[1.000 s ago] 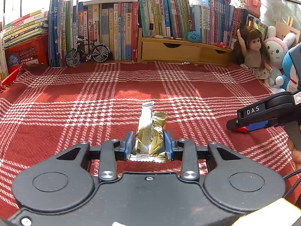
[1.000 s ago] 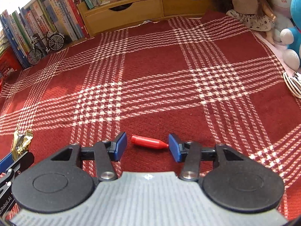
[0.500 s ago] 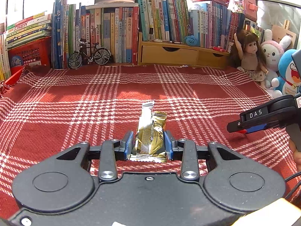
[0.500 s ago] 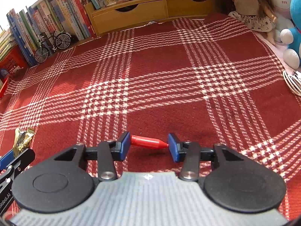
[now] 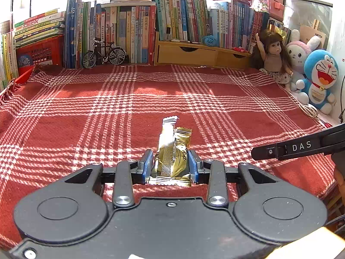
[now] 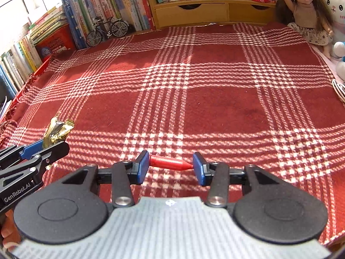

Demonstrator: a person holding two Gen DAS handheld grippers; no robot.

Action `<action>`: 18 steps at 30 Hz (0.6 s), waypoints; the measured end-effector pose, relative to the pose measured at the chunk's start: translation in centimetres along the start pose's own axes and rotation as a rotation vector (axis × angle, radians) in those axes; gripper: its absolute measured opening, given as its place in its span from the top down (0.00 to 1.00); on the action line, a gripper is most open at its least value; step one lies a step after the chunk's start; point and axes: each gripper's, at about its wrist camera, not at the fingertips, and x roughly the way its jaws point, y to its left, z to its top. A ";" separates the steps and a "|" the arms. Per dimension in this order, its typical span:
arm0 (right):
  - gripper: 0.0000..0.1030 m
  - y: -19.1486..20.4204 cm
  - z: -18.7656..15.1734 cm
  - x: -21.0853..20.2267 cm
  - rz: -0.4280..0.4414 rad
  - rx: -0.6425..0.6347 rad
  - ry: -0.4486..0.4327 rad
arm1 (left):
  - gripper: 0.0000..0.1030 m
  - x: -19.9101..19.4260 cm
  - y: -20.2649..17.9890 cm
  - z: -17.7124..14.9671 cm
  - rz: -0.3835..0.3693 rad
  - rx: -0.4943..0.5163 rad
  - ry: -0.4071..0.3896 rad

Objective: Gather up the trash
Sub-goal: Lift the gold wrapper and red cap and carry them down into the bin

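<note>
Left gripper (image 5: 170,165): blue pads clamped on gold wrapper (image 5: 172,151), wrapper upright between fingers, top ends sticking out above pads, clear of red plaid blanket (image 5: 107,108). Right gripper (image 6: 171,166): pads pinching red cap (image 6: 170,163) end to end, blunt end on left pad, pointed tip on right pad; cap lies crosswise between pads, above blanket. Grippers side by side, near front edge of blanket. Along back edge: books (image 5: 133,36), toy bicycle (image 5: 103,52), wooden drawers (image 5: 194,52), doll (image 5: 272,54).
</note>
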 end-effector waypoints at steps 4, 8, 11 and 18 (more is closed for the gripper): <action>0.52 1.2 -1.7 -1.3 0.033 -0.038 0.002 | 0.68 -1.9 0.1 -1.4 -0.007 -0.012 0.012; 0.52 2.4 -3.8 -2.5 0.063 -0.081 0.005 | 0.68 -3.5 0.0 -3.2 -0.019 -0.019 0.027; 0.52 3.1 -5.4 -3.3 0.086 -0.108 0.011 | 0.68 -4.7 -0.2 -4.6 -0.022 -0.021 0.045; 0.52 4.1 -8.9 -4.7 0.126 -0.147 0.035 | 0.68 -8.0 -0.6 -8.2 -0.058 -0.032 0.077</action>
